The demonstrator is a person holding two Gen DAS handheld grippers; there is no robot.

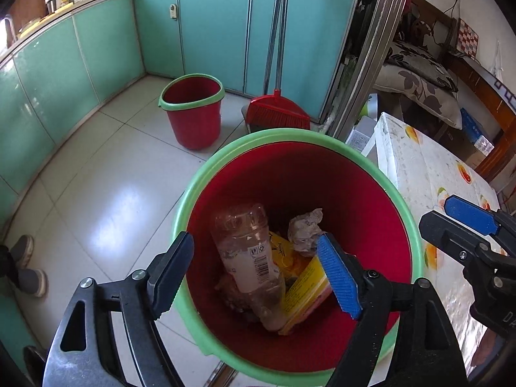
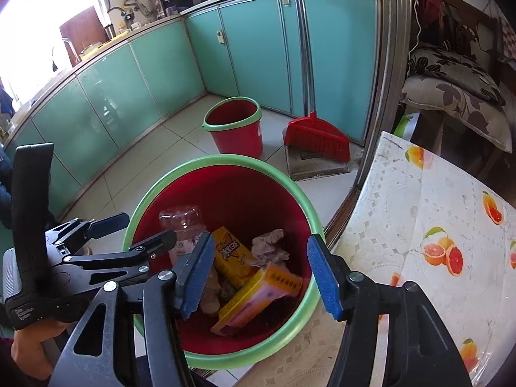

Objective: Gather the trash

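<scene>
Trash: plastic bottle (image 1: 248, 258), yellow boxes (image 2: 254, 293) and crumpled paper (image 1: 304, 230) are lying inside the red bin (image 1: 371, 167), directly beneath both tools.
Left hand-held gripper (image 1: 254, 277): hanging over the bin, jaws apart, empty.
Right hand-held gripper (image 2: 261, 277): hovering alongside, jaws apart, empty.
Bench (image 2: 435, 209): standing just right, nearer the right one.

left gripper body (image 2: 35, 303) — "Data Acquisition System" | plastic bottle (image 1: 248, 258) — barcode, digits unreadable
</scene>
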